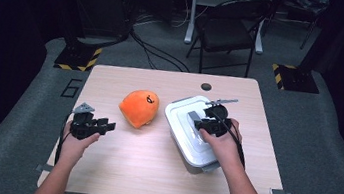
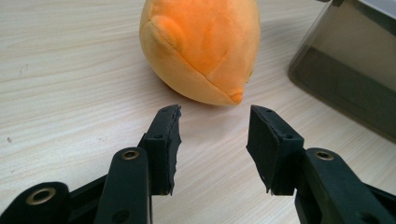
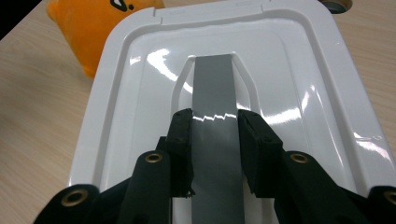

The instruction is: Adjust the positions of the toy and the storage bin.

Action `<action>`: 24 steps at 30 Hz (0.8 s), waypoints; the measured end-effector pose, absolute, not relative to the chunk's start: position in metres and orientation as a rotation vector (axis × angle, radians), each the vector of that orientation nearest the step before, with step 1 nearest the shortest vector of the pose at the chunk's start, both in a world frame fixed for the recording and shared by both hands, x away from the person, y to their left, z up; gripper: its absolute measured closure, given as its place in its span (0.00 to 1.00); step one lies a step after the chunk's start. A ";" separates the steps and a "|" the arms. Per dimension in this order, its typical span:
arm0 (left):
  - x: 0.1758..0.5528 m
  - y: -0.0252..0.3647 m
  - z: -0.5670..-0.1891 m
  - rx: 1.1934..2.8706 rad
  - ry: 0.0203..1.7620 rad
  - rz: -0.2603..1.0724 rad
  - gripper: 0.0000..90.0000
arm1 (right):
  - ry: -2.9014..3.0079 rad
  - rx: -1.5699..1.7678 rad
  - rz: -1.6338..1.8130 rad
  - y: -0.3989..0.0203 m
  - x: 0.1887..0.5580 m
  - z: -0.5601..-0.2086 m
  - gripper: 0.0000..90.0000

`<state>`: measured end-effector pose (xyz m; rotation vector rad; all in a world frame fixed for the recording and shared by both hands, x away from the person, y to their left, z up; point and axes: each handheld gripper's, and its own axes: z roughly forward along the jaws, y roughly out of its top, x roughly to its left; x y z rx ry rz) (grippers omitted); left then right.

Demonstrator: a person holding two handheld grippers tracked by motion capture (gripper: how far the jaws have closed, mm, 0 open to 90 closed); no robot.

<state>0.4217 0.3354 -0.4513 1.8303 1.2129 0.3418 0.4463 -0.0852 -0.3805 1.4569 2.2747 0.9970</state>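
Item: my right claw (image 3: 215, 122) grips the grey handle (image 3: 214, 88) of the unopened white bin lid (image 3: 140, 102); left claw (image 2: 214, 135) released, plush (image 2: 201, 46) untouched.

Light wood-grain table (image 1: 151, 165) with a round dark grommet hole (image 1: 206, 87) near its far edge. Black folding chair (image 1: 228, 34) on grey carpet beyond; two yellow-and-black striped floor plates (image 1: 78, 57) (image 1: 294, 78) flanking it.

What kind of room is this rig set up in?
Probably a lab or recording studio, not a home: a lone wooden table on grey carpet, dark surroundings, hazard-striped stand bases, cables across the floor and a folding chair behind.
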 end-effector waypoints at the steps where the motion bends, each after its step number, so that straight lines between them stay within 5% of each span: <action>1: 0.422 0.336 -0.451 1.833 1.214 0.339 0.60 | 2.264 1.461 0.999 -0.086 0.447 -0.381 0.74; 24: 0.425 0.354 -0.458 1.819 1.276 0.359 0.60 | 2.164 1.568 0.903 -0.087 0.464 -0.377 0.74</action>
